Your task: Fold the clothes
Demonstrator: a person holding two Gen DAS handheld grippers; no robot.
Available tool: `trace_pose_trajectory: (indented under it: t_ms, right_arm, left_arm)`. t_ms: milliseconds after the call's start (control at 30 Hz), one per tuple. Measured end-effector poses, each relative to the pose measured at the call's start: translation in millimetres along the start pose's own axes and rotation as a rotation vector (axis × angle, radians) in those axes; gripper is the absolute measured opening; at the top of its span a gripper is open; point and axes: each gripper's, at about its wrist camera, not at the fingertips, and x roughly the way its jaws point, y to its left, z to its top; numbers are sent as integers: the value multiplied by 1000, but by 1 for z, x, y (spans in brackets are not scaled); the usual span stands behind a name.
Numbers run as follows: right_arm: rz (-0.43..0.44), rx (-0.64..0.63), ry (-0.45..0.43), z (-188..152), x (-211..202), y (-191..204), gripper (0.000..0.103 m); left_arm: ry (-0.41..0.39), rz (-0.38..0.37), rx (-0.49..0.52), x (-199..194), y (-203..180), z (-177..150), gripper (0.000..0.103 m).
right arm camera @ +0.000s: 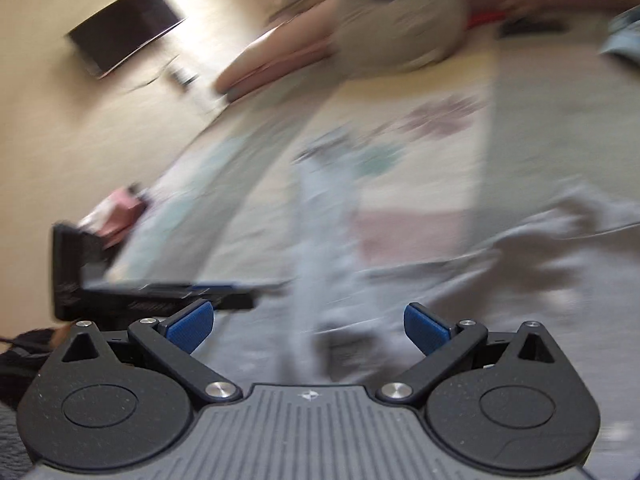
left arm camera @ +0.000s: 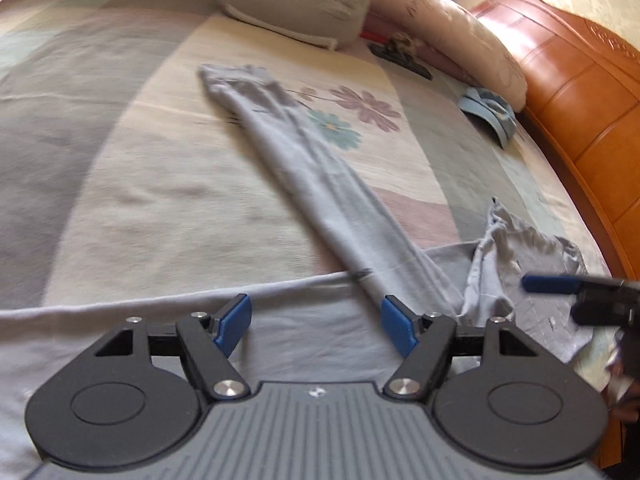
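On the bed (left arm camera: pixel 120 184), my left gripper (left arm camera: pixel 316 326) hovers with its blue pads spread wide and nothing between them, low over the near hem of a pale grey long-sleeved garment (left arm camera: pixel 304 336) spread across the patterned bedspread. One sleeve (left arm camera: pixel 320 184) runs away from that gripper in a straight diagonal band, its cuff lying near a printed purple flower (left arm camera: pixel 366 104) and a teal one just beside it. A grey pillow (left arm camera: pixel 296 0) sits at the far end of the bed, with a pink bolster (left arm camera: pixel 460 36) to its right along the orange wooden headboard (left arm camera: pixel 568 80), and a small blue item (left arm camera: pixel 490 112) rests on the spread near that bolster. Farther right, the garment bunches into a crumpled fold (left arm camera: pixel 516 256), and my right gripper (left arm camera: pixel 560 284) reaches in from the edge just above it. Seen from the right wrist, heavily blurred, my right gripper (right arm camera: pixel 310 328) also stands wide and empty above the grey cloth (right arm camera: pixel 520 280), the left gripper (right arm camera: pixel 160 292) a dark shape to its left, and a dark screen (right arm camera: pixel 124 28) hangs on the cream wall (right arm camera: pixel 60 120).
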Motion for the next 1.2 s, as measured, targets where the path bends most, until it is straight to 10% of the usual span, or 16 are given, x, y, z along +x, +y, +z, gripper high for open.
trace_pose_trajectory:
  t_ms: [233,700,933,1200]
  right_arm:
    - [53,19,172,-17,55,13,103]
    - [105,-41,180,11,102,29,103]
    - [278,-178,266,5,106,65,103]
    - [196,-155,276,0,84,42,103]
  left_arm:
    - [-12,-8,-33,-8,15,-3,72]
    - [-39,-118,-115,-20,29,0,72]
    - [-42,-239,-206,-16,37,2,76]
    - [73,-322,-204,27,18,-2,76]
